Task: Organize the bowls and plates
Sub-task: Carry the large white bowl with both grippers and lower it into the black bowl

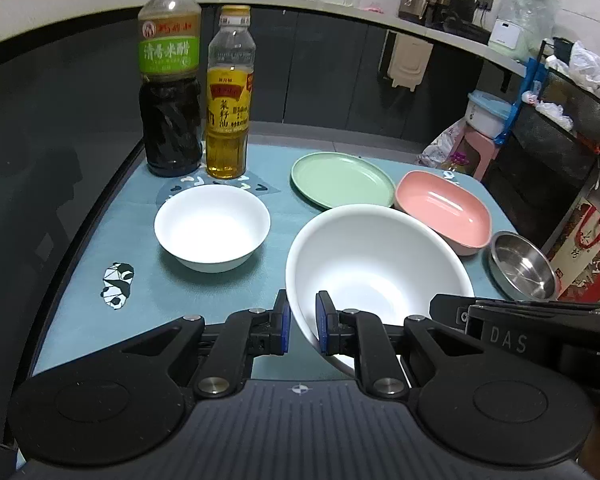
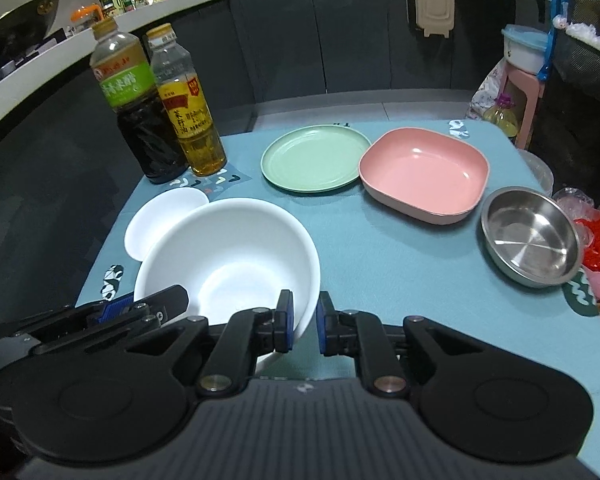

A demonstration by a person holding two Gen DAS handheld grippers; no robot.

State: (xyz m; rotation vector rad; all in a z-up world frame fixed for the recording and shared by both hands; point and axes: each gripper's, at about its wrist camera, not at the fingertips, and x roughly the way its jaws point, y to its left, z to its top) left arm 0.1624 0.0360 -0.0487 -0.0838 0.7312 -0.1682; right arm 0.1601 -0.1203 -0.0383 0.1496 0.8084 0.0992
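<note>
A large white bowl (image 1: 376, 268) is held above the blue table between both grippers; it also shows in the right wrist view (image 2: 228, 248). My left gripper (image 1: 303, 326) is shut on its near left rim. My right gripper (image 2: 303, 326) is shut on its near right rim. A small white bowl (image 1: 212, 226) stands to the left, partly hidden behind the large bowl in the right wrist view (image 2: 156, 216). A green plate (image 2: 315, 158), a pink square dish (image 2: 424, 170) and a steel bowl (image 2: 530, 234) stand to the right.
A dark vinegar bottle (image 1: 171, 80) and a yellow oil bottle (image 1: 229, 96) stand at the table's far left. The blue tablecloth (image 2: 400, 264) ends at a near edge and a right edge. Bags and a pink stool (image 2: 520, 96) crowd the right side.
</note>
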